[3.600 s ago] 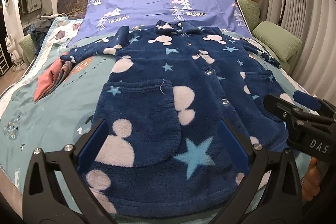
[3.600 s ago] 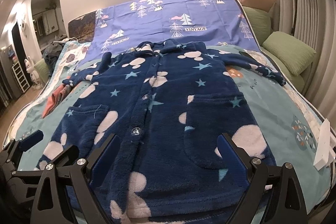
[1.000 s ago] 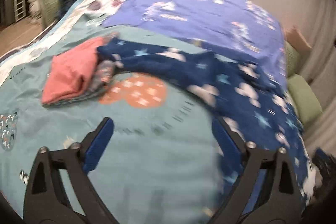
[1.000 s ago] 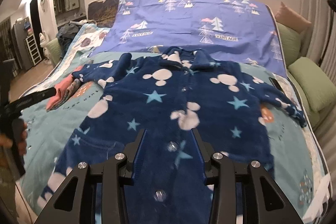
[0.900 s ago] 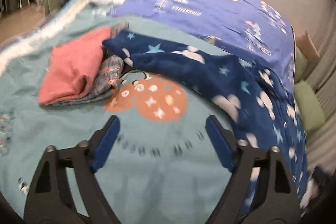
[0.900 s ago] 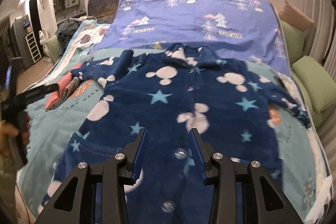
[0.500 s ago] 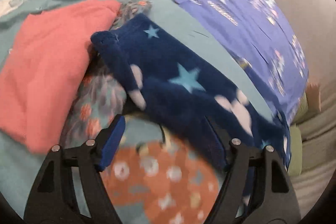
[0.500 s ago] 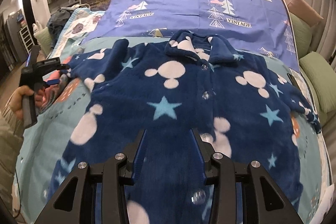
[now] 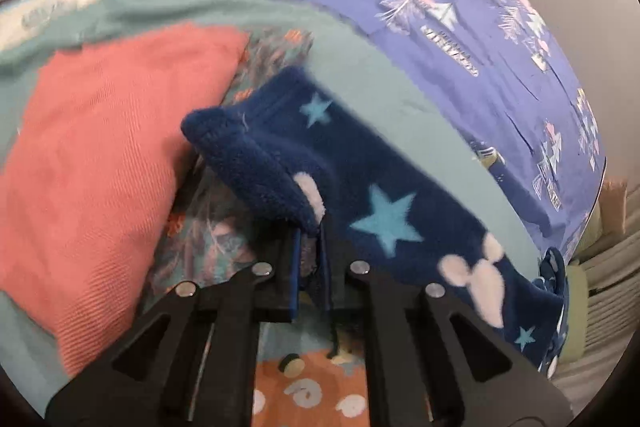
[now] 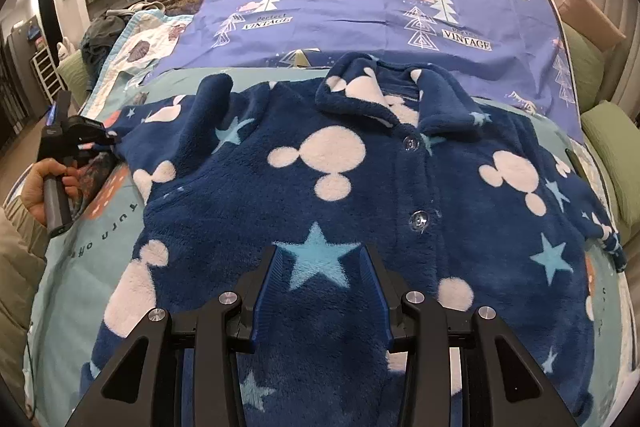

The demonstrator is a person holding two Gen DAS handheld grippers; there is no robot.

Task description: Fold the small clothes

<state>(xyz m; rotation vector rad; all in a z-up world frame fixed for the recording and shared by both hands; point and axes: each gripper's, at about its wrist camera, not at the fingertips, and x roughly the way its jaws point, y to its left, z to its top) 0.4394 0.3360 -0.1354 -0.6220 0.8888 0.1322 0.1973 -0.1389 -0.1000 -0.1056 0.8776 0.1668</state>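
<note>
Left gripper (image 9: 310, 259) pinches the sleeve cuff (image 9: 256, 163) of the fleece robe (image 10: 340, 211), a sound hold: thick, soft, limp pile, likely light. Right gripper (image 10: 320, 291), jaws part spread, hovers low over the robe's chest. Robe lies flat, face up, on the bed (image 10: 100, 227); left hand (image 10: 44, 187) grips its handle low beside the folded pink garment (image 9: 92, 163).

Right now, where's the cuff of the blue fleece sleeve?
In the left wrist view the sleeve cuff sits center frame, pinched at its lower edge by the left gripper, lying over the patterned cloth beside the folded coral garment.
</note>
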